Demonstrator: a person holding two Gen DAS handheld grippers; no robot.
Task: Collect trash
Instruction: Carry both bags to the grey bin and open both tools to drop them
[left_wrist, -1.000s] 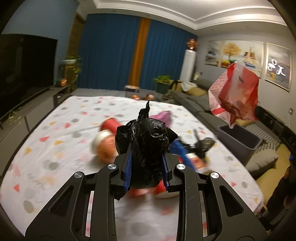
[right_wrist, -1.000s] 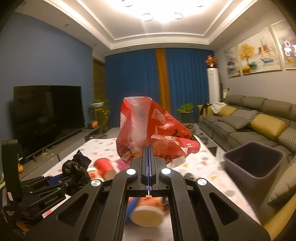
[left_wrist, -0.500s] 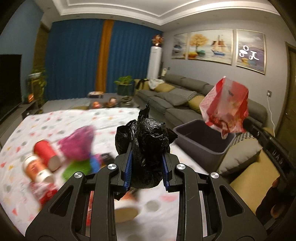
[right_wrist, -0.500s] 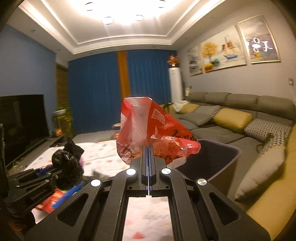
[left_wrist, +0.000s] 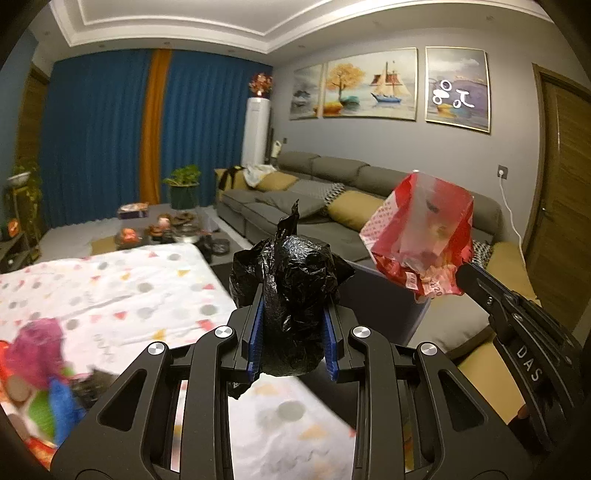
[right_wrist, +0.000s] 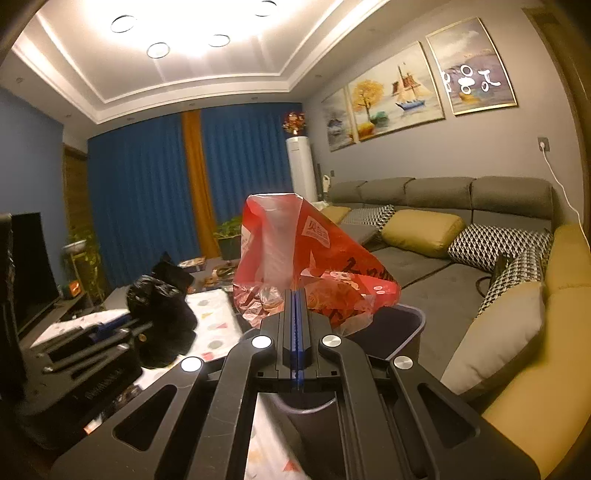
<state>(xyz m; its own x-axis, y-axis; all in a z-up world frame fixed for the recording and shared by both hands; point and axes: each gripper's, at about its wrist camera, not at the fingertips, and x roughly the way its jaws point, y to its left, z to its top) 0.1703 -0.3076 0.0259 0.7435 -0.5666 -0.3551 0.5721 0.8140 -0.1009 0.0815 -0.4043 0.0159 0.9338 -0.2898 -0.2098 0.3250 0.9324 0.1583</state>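
At the centre of the left wrist view, our left gripper is clamped on a crumpled black plastic bag, the blue pads pressing its sides. Toward the right of that frame, our right gripper pinches the lower edge of a red and clear plastic snack bag; in the right wrist view its jaws meet on the film with no gap showing.

Just behind and below both bags sits the dark grey plastic bin, its mouth partly hidden by our grippers. It stands beside the table with the white spotted cloth, where blurred litter remains at the lower left.

We judge the step in hand to be carrying both pieces over the bin. To do it well, we should bring each bag fully above the opening before letting go, red one first since it looks nearer the rim. Light film may drift or cling to a pad, so we should lower it close to the mouth, open wide, and keep the two grippers from knocking together.
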